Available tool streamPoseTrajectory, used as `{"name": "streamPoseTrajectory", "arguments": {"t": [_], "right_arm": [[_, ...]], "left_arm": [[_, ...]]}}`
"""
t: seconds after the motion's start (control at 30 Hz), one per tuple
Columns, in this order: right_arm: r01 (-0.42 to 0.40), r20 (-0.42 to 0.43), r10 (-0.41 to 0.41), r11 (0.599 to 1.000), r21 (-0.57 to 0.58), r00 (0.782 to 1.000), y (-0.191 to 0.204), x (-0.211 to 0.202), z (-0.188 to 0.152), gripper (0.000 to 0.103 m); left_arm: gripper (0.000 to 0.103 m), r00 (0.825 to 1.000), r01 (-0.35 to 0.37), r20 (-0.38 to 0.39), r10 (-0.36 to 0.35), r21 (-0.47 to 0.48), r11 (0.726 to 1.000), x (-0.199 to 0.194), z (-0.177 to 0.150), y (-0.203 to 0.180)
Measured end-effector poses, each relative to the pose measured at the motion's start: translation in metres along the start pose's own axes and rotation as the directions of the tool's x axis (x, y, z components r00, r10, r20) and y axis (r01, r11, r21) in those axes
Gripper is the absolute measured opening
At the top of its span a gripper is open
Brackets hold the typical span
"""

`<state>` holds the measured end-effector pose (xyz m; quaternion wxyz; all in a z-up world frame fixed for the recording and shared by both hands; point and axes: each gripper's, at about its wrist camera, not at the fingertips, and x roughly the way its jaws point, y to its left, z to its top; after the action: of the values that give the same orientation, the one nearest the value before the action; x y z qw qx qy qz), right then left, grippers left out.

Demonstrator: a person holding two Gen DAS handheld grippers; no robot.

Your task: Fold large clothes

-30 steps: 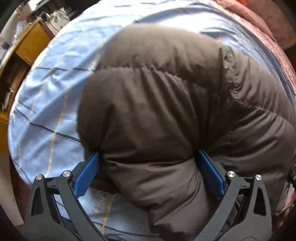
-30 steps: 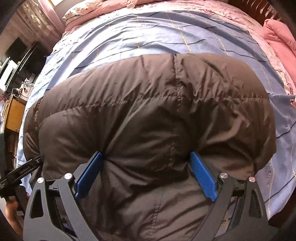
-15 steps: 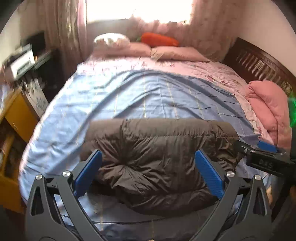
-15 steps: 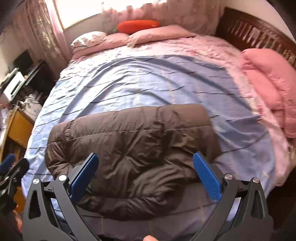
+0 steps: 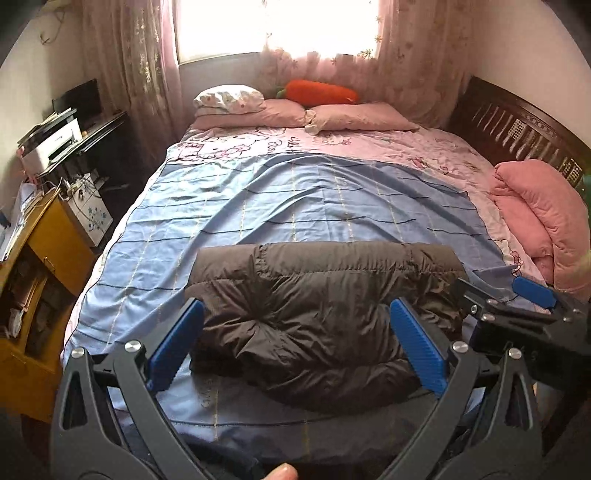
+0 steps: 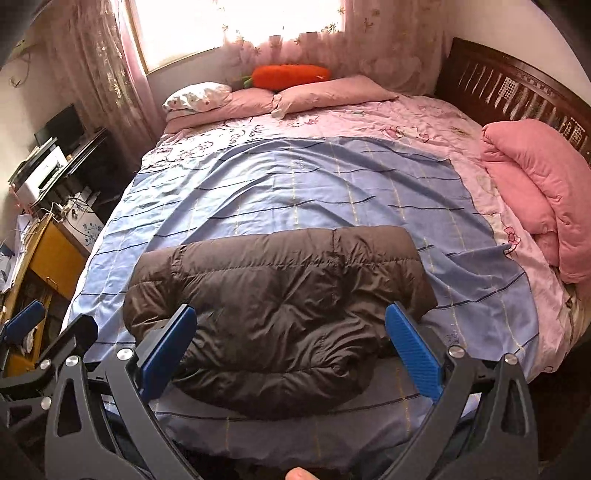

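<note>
Grippers both wide open, nothing held: left gripper (image 5: 295,338) and right gripper (image 6: 290,341) hang over the near edge of the bed, blue pads (image 5: 176,345) apart from the fabric. Right gripper also shows at the right edge of the left wrist view. Brown down jacket (image 6: 273,314) lies folded into a puffy bundle on the blue striped sheet (image 6: 295,184), near the foot of the bed. Pink folded quilt (image 6: 535,199) sits at the bed's right side. Farther back: pink pillows (image 5: 354,116), carrot plush (image 5: 319,92), curtained window (image 5: 277,26).
</note>
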<state>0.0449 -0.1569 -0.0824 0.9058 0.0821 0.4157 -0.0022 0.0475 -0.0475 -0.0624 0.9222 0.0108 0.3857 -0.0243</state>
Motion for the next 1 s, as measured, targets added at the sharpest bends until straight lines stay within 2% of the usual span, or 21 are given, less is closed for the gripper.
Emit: {"name": "streamPoseTrajectory", "arguments": {"t": [0.13,0.6,1.0], "right_arm": [[-0.006,-0.005,0.006,1.0,-0.011,1.0,0.009,-0.003,-0.004,0.102],[0.018,-0.043,-0.018,1.0,-0.014,0.999,0.016,0.002,-0.015,0.102],[0.015,-0.041,-0.016,0.999,-0.032,0.999,0.024,0.0,-0.019,0.102]], "left_arm": [[0.101,1.0,0.023,-0.006,-0.023,-0.021,1.0,-0.005,0.0,0.004],[0.101,1.0,-0.006,0.006,0.006,-0.027,1.0,-0.013,0.0,0.009],[0.101,1.0,0.016,-0.006,-0.017,-0.045,0.999,-0.009,-0.001,0.013]]}}
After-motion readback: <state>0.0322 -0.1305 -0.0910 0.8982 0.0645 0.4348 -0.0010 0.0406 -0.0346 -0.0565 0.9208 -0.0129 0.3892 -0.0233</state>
